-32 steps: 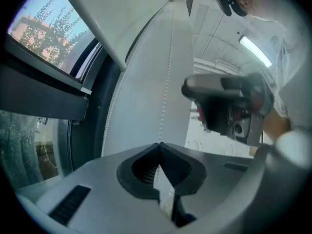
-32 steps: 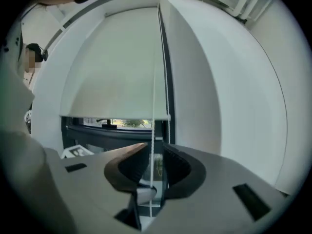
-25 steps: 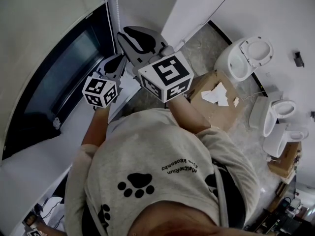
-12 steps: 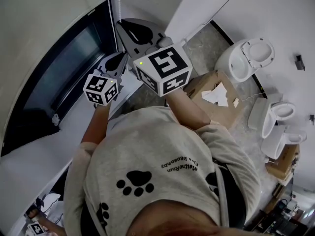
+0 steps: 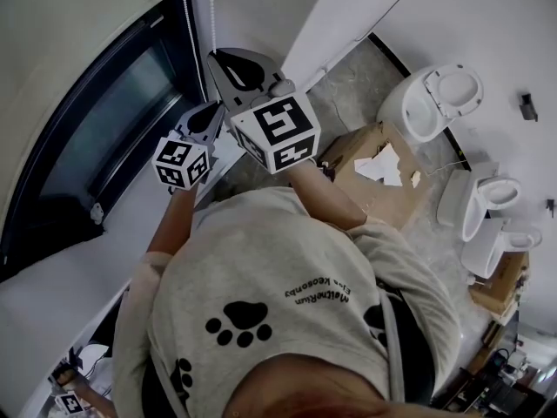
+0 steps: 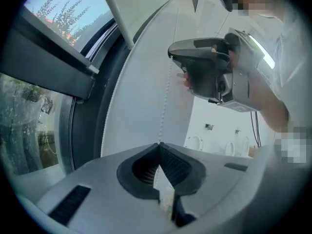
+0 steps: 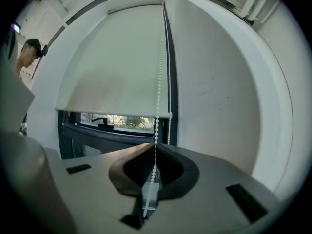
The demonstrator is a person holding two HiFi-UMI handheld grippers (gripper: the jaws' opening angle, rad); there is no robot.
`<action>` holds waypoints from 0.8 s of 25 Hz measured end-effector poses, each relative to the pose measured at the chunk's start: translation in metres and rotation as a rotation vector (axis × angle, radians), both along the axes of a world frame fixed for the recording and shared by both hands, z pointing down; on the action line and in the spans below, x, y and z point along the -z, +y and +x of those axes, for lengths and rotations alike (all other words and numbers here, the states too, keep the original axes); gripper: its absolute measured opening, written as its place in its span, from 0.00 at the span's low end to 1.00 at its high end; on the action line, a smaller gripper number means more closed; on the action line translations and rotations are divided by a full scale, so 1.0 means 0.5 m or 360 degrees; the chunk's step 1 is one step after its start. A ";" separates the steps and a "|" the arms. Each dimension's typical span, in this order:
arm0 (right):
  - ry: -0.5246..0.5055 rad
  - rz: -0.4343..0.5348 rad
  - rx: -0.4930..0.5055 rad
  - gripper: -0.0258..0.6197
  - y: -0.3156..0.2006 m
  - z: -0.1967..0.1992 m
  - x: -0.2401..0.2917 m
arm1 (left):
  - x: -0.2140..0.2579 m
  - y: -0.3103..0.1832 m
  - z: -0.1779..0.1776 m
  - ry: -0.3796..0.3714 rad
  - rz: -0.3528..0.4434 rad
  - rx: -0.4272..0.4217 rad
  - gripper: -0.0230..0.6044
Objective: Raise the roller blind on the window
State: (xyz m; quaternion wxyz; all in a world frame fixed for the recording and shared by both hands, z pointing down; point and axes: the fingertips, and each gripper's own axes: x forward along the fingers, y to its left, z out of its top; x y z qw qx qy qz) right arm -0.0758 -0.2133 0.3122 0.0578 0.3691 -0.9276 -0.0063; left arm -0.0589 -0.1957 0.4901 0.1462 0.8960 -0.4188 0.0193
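Head view: my left hand-held gripper [image 5: 207, 116] sits just below my right hand-held gripper [image 5: 228, 59], both beside the window [image 5: 96, 138].

Left gripper view: it is clenched on the bead chain [image 6: 166, 94].

Right gripper view: the jaws have just been closing and now pinch the chain, so I judge the next pull is set. The chain hangs vertically at the window's right edge. The roller blind [image 7: 117, 72] covers most of the window.

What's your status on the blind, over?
Left tool shut on bead chain. Right tool just closed on it, higher up. Roller blind partly down, window showing below. Nothing seen in the way.
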 end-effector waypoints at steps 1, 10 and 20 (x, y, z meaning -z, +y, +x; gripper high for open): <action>0.0025 0.0000 -0.0007 0.06 -0.001 0.001 -0.015 | -0.014 0.003 -0.002 -0.0013 -0.0018 0.0001 0.05; 0.0080 -0.0102 -0.0011 0.06 0.006 0.002 -0.114 | -0.111 0.022 -0.007 -0.0059 -0.0141 0.0010 0.05; 0.0100 -0.0245 -0.0001 0.06 0.023 0.005 -0.208 | -0.201 0.060 -0.003 -0.0077 -0.0315 0.0009 0.05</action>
